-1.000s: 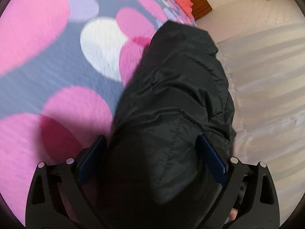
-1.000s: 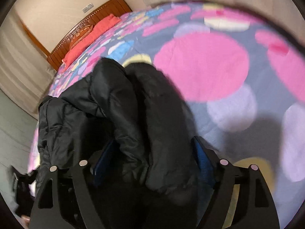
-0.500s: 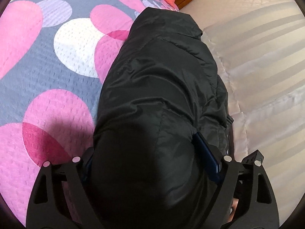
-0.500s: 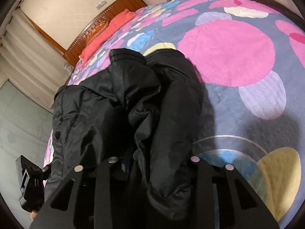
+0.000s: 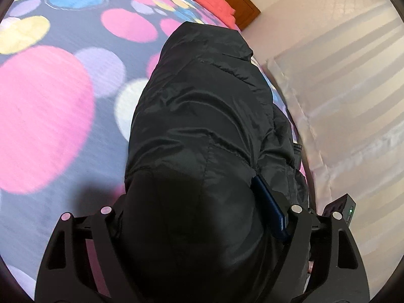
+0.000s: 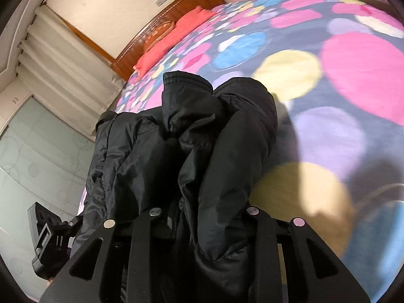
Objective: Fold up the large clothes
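With the black puffer jacket (image 5: 202, 131) bunched between both tools, its long axis runs fwd from the fingers toward the headboard (image 6: 161, 22), over the spotted bedspread (image 5: 45, 116) near the bed's edge. Left gripper (image 5: 202, 202): clenched on jacket fabric. Right gripper (image 6: 202, 217): narrowed onto a fold, also gripping. Both equally near; next fold likely goes lengthwise, fwd along that axis

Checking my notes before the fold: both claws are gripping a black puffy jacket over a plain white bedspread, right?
Not quite. The bedspread isn't plain white; it's grey-blue with big pink, yellow, lilac and blue circles, clear in both wrist views. The rest holds: the left claw and right claw each grip the black puffy jacket.
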The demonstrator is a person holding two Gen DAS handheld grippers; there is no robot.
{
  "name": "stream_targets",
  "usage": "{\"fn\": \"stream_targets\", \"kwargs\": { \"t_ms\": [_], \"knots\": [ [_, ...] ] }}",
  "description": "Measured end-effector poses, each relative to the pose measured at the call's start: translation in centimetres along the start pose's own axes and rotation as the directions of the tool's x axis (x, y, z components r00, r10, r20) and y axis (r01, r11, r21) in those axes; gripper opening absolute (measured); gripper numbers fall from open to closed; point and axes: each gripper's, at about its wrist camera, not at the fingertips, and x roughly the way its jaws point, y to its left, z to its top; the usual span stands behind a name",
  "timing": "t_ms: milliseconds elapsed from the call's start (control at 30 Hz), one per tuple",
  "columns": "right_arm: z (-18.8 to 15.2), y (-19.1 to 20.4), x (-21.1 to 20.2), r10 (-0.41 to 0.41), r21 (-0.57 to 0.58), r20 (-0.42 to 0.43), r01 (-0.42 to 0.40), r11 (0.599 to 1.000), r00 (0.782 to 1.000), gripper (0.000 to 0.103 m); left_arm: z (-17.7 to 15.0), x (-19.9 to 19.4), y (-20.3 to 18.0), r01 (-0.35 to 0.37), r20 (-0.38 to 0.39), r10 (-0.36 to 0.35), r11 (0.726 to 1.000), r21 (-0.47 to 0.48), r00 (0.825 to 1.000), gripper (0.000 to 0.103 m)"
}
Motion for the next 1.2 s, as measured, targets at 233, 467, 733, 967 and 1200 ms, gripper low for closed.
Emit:
{"fn": "stream_targets", "kwargs": {
  "t_ms": [233, 467, 733, 967, 1200],
  "knots": [
    [1.2, 4.3, 5.3, 0.065, -0.038, -0.041, -0.067, 0.997, 0.997, 0.028, 3.3, -2.1, 3.3, -0.042, 0.058, 0.043, 0.999, -0.033, 0.997, 0.081],
    [1.7, 5.2, 8.2, 0.042, -0.047, -0.069, -0.045, 0.998, 0.997, 0.028, 4.5, -1.8, 5.4, -0.06, 0.063, 0.063, 0.997, -0.053, 0.996, 0.081],
    [1.8, 5.2, 8.5, 0.014, -0.05, -0.083, -0.018, 0.999, 0.996, 0.038, 4.2, -2.5, 6.5, -0.053, 0.068, 0.057, 0.997, -0.059, 0.996, 0.083],
    [1.6, 4.7, 6.9, -0.005, -0.065, -0.102, -0.001, 0.998, 0.995, 0.056, 2.9, -4.9, 8.0, -0.036, 0.072, 0.04, 0.998, -0.061, 0.997, 0.088],
    [-1.2, 2.8, 3.8, 0.04, -0.002, -0.135, -0.04, 0.999, 0.99, 0.07, -0.4, -7.6, 8.9, 0.005, 0.089, -0.001, 0.999, -0.037, 0.996, 0.092]
  ]
}}
